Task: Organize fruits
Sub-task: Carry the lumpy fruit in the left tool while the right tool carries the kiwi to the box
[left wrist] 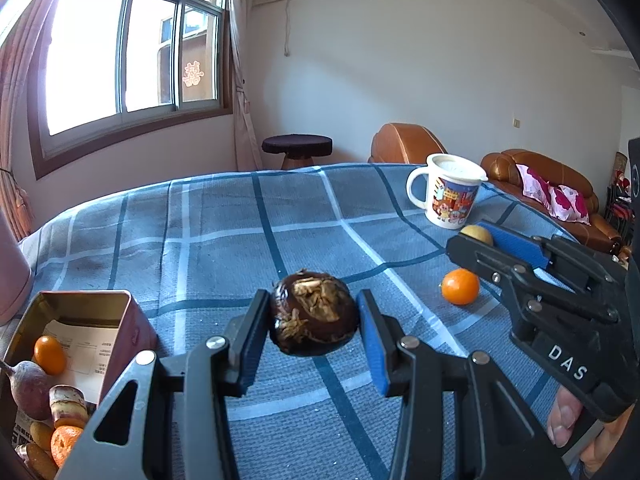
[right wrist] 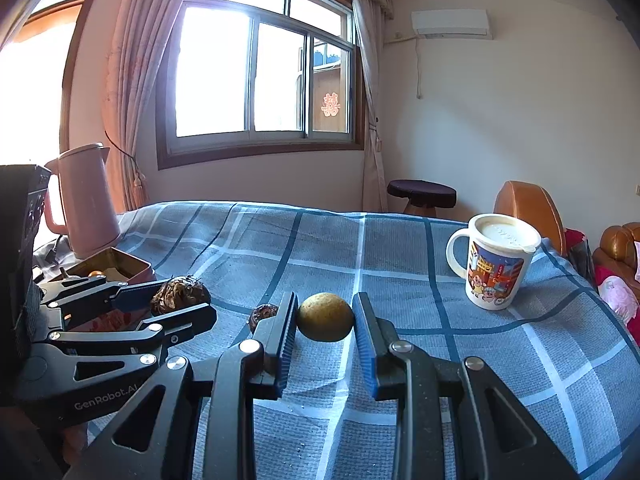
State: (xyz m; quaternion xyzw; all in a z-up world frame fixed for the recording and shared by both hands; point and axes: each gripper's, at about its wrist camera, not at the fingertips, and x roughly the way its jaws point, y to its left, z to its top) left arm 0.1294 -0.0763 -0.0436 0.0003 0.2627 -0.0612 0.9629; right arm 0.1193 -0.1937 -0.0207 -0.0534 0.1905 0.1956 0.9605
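1. The left gripper [left wrist: 314, 320] is clamped on a dark brown fruit [left wrist: 314, 312], pads on its left and right sides, jaws at a narrow-to-middling width.
2. The dark fruit is lifted off the blue plaid tablecloth [left wrist: 200, 248]. It is a squat oval with its long axis running side to side between the pads. A torn, fibrous tan patch faces up and toward the camera.
3. The right gripper [right wrist: 325, 320] grips a yellow-green fruit [right wrist: 325, 317], with the pads against both of its sides.
4. The yellow-green fruit is nearly round, slightly wider than tall, with its long axis across the jaws. Whether it touches the cloth cannot be told.
5. A small dark fruit [right wrist: 262, 315] lies on the cloth just left of the right gripper's left finger, partly hidden.
6. An orange [left wrist: 460, 286] lies loose on the cloth, under the right gripper in the left wrist view.
7. An open metal tin [left wrist: 120, 300] sits at the near left, beside the left gripper. It holds a small orange fruit [left wrist: 49, 354], a reddish-purple fruit [left wrist: 28, 390], a brown-banded piece [left wrist: 67, 402], another orange [left wrist: 64, 442] and printed paper [left wrist: 86, 350].
8. A cartoon-print mug [right wrist: 494, 266] stands upright at the far right of the table with a lid on top and its handle to the left.
9. A pink jug [right wrist: 86, 200] stands upright behind the tin, its spout to the right.
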